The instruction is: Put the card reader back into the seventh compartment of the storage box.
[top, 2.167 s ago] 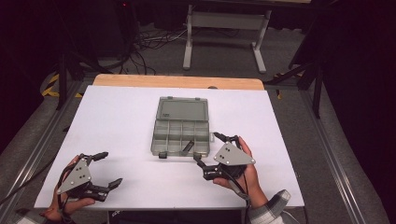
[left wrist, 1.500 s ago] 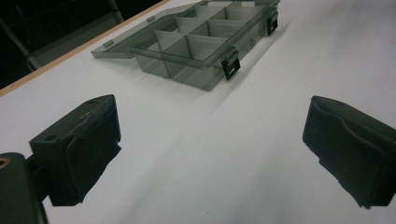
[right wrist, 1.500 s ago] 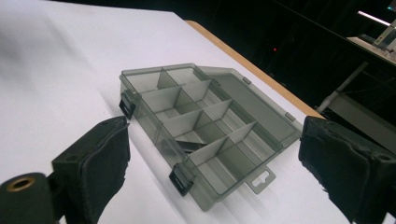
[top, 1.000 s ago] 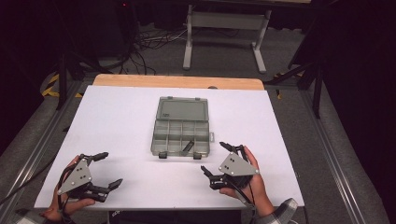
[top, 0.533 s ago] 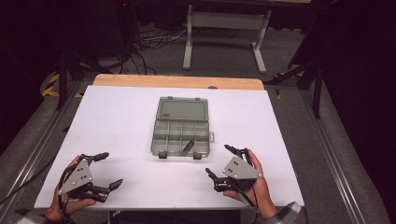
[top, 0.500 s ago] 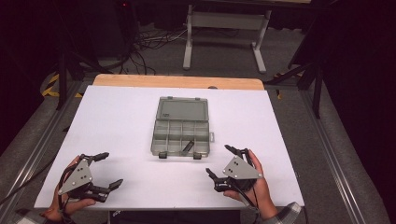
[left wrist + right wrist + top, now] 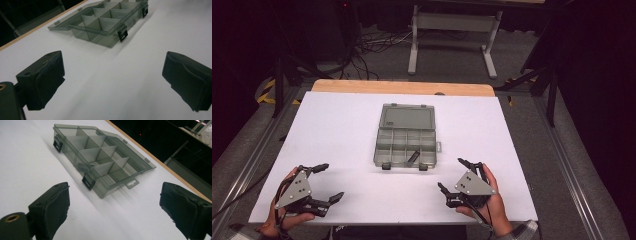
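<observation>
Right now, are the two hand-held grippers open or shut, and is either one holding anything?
Left hand-held gripper: open, holding nothing.
Right hand-held gripper: open, holding nothing.

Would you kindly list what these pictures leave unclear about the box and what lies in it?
- The small dark item in the box: too small in the high view to identify.
- Same item in the right gripper view: blurred behind the tinted wall.
- Box's far corner: cut off by the top edge of the left gripper view.

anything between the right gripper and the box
Nothing: bare white table separates the open right gripper from the box, as the right gripper view and high view show.
</observation>
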### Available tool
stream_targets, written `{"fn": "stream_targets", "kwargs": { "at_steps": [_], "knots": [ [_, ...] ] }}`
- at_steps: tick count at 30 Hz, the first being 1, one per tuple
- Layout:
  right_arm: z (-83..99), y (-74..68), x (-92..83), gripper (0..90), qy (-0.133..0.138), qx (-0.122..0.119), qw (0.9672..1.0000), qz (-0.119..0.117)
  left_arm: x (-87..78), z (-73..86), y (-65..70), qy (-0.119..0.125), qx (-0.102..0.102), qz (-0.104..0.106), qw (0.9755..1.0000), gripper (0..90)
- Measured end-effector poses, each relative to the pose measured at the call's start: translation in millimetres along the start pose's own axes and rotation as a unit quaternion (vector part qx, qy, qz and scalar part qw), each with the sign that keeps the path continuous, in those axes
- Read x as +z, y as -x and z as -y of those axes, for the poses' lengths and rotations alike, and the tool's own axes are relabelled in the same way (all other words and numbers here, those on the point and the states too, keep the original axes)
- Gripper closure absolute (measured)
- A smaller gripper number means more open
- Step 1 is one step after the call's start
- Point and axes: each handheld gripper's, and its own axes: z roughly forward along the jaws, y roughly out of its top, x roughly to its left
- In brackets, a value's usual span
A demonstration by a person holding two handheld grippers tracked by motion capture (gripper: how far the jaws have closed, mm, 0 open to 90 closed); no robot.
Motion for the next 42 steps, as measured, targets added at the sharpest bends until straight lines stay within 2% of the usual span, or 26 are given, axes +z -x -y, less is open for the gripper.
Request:
{"fn": "stream_targets", "kwargs": {
  "at_steps": [9,15,20,25,26,28,31,33,37,42],
  "knots": [
    [15.8,1.7,-0.6,10.3,-0.010,0.007,0.9999,0.006,0.3,0.4,-0.1,-0.002,0.001,0.002,1.0000,5.0],
    [29.2,4.9,-2.1,10.5,-0.015,0.023,0.9996,0.009,1.5,0.4,0.0,0.001,-0.004,0.006,1.0000,5.2],
    [43.7,8.1,-5.5,10.5,-0.020,0.028,0.9992,0.021,2.5,0.1,-1.4,0.001,-0.005,0.006,1.0000,5.2],
    [57.6,11.8,-11.5,10.1,-0.020,0.047,0.9984,0.024,4.7,-0.4,-4.3,0.003,-0.006,0.009,0.9999,5.2],
    [62.5,13.6,-13.5,9.9,-0.020,0.062,0.9977,0.019,5.3,-0.4,-4.7,0.003,-0.007,0.010,0.9999,5.3],
    [66.8,15.9,-14.3,8.3,-0.021,0.073,0.9970,0.018,5.6,0.1,-6.2,0.004,-0.009,0.012,0.9999,5.2],
    [67.4,18.0,-14.3,7.3,-0.015,0.084,0.9962,0.014,4.6,1.0,-7.8,0.002,-0.012,0.009,0.9999,5.2],
    [66.9,17.8,-13.2,7.0,-0.014,0.084,0.9963,0.012,3.8,1.4,-7.3,0.003,-0.016,0.008,0.9998,5.2],
    [64.4,16.3,-12.4,6.3,-0.015,0.075,0.9970,0.013,4.3,0.7,-5.7,0.001,-0.011,0.009,0.9999,5.2],
    [63.6,16.7,-14.6,5.9,-0.011,0.078,0.9967,0.017,6.1,1.3,-5.6,-0.002,-0.008,0.012,0.9999,5.2]
  ]
}}
